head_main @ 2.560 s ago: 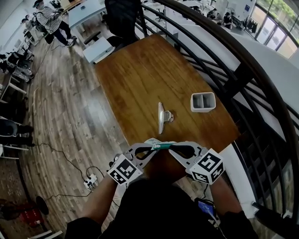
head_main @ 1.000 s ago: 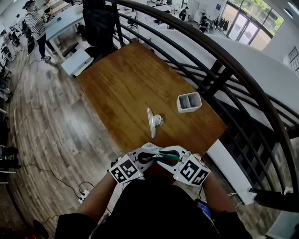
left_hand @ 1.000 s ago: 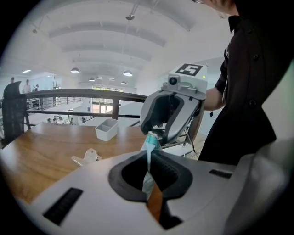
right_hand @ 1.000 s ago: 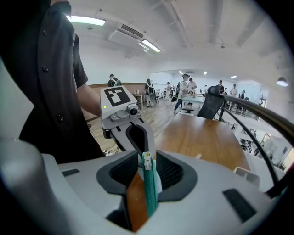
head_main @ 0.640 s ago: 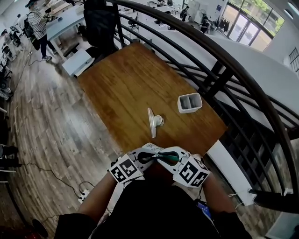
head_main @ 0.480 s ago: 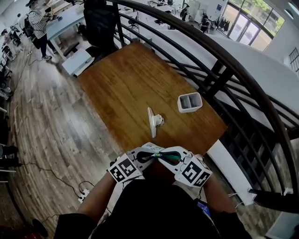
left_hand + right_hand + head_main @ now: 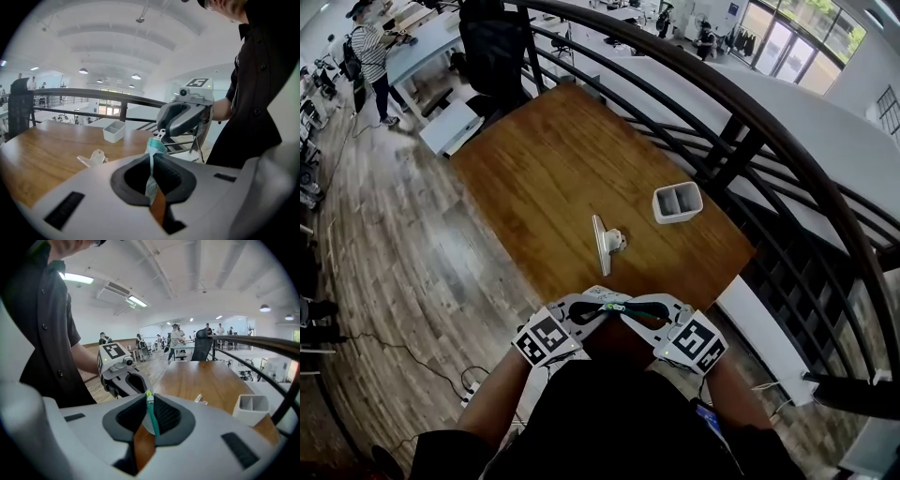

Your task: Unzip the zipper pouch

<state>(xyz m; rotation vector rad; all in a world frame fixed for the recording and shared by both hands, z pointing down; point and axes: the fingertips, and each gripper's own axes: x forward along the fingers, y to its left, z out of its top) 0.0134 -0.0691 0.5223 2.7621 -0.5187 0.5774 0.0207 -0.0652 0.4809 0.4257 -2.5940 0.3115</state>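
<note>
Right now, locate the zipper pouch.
In the head view the zipper pouch is low centre, by the table's near edge, pinched between the left gripper and the right gripper, whose jaws have just been closing on it.

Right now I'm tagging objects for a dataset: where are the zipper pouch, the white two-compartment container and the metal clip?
zipper pouch (image 7: 151, 417): right gripper view, teal zipper strip.
white two-compartment container (image 7: 680, 216): head view, near wall.
metal clip (image 7: 598, 246): head view, long flat bar.
</note>
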